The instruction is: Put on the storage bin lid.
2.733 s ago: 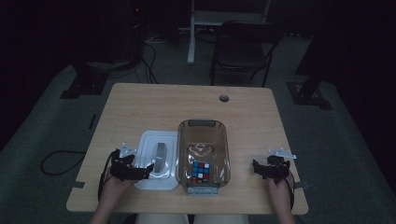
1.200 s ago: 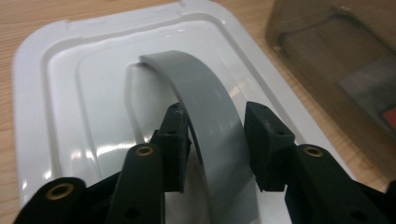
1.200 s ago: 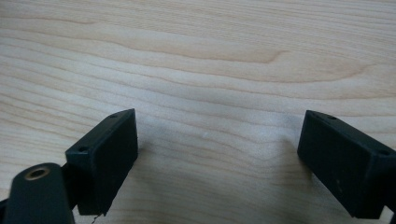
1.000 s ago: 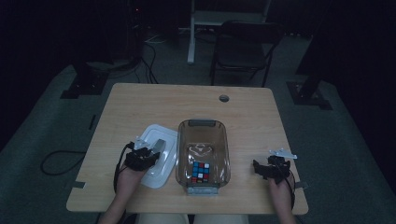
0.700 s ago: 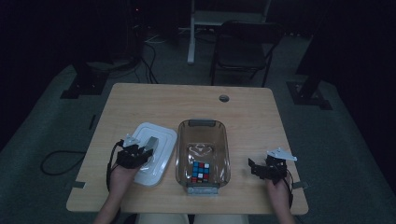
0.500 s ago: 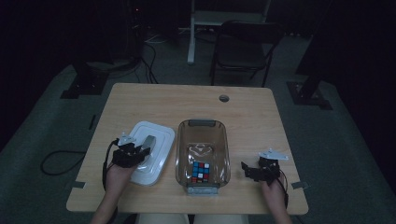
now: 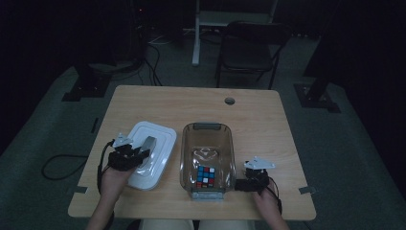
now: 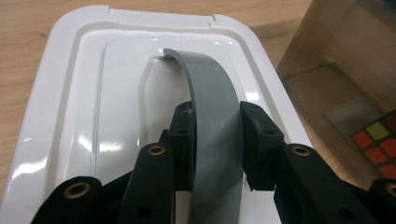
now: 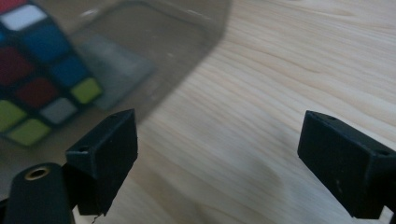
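A white lid [image 7: 162, 138] lies askew on the wooden table, left of a clear plastic box [image 7: 207, 128]. My left gripper [image 7: 138, 154] is shut on the lid's grey arched handle [image 7: 148, 143]. In the left gripper view the two pads [image 8: 181, 135] press both sides of the handle [image 8: 205, 88] above the lid [image 8: 84, 93]. A colour cube [image 7: 206, 176] sits in the near end of the box. My right gripper [image 7: 239, 185] stands open at the box's near right corner. Its jaws [image 9: 224, 149] are wide apart over bare wood, with the cube [image 9: 42, 70] behind the box wall [image 9: 154, 37].
A round cable hole [image 7: 230, 100] sits near the table's far edge. A dark chair [image 7: 249, 48] and a desk leg stand beyond the table. Tape marks [image 7: 306, 190] lie at the near corners. The far half of the table [image 7: 182, 103] is bare wood.
My left gripper moved onto the lid and shut on its handle; the lid turned and shifted a little. My right gripper slid left from the table's edge to the box.
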`<action>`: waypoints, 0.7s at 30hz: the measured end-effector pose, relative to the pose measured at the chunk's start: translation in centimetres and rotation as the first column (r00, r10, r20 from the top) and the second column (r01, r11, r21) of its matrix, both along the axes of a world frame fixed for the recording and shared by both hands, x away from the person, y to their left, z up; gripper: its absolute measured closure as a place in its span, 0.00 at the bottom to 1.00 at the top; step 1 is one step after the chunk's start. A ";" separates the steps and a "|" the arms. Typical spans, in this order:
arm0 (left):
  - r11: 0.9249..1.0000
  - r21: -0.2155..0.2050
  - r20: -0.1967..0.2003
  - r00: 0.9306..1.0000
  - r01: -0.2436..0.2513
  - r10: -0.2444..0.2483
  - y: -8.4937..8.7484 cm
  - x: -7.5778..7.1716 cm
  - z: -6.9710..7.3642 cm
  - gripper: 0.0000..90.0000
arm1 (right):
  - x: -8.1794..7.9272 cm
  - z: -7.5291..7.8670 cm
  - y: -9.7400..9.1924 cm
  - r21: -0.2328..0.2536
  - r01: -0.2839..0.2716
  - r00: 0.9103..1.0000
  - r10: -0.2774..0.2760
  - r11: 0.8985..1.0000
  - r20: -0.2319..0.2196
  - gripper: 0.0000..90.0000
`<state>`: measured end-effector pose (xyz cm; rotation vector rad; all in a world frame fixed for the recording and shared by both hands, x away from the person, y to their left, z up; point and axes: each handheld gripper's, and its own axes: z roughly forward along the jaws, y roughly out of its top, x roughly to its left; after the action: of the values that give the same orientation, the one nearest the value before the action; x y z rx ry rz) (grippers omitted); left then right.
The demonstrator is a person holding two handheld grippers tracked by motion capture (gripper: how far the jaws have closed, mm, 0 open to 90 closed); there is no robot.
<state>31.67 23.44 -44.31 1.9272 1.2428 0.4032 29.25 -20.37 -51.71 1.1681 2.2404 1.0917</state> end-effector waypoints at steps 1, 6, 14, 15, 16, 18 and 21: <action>1.000 0.000 0.000 1.000 0.000 0.000 0.0 0.0 0.0 0.77 | 0.0 0.0 0.3 -0.005 -0.003 1.000 0.003 1.000 -0.002 0.13; 1.000 0.004 0.023 1.000 0.002 -0.002 0.3 -0.4 1.5 0.77 | 0.0 -0.2 0.9 -0.005 -0.017 1.000 0.017 1.000 -0.015 0.14; 0.999 -0.041 0.090 0.996 0.032 -0.028 1.1 -1.0 5.5 0.77 | 0.4 -0.3 1.8 -0.003 -0.045 0.999 0.045 0.999 -0.026 0.14; 0.998 -0.050 0.093 0.995 0.043 -0.038 1.1 -1.1 5.8 0.77 | 0.4 -0.3 2.0 -0.003 -0.047 0.998 0.047 0.999 -0.028 0.14; 0.997 -0.057 0.095 0.994 0.056 -0.051 0.9 -1.2 6.1 0.77 | 0.4 -0.3 2.2 -0.005 -0.052 0.998 0.052 0.999 -0.029 0.14; 0.995 -0.062 0.108 0.992 0.079 -0.072 0.4 -1.5 6.6 0.77 | 0.5 -0.4 2.7 -0.015 -0.065 0.998 0.064 0.998 -0.026 0.14; 0.992 -0.061 0.118 0.987 0.113 -0.106 -0.4 -1.7 7.0 0.77 | 0.7 -0.2 3.7 -0.020 -0.076 0.997 0.076 0.997 -0.029 0.14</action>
<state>30.01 23.01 -37.36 1.8783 1.0586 0.4039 29.99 -16.69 -51.95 1.1047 2.3298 1.0841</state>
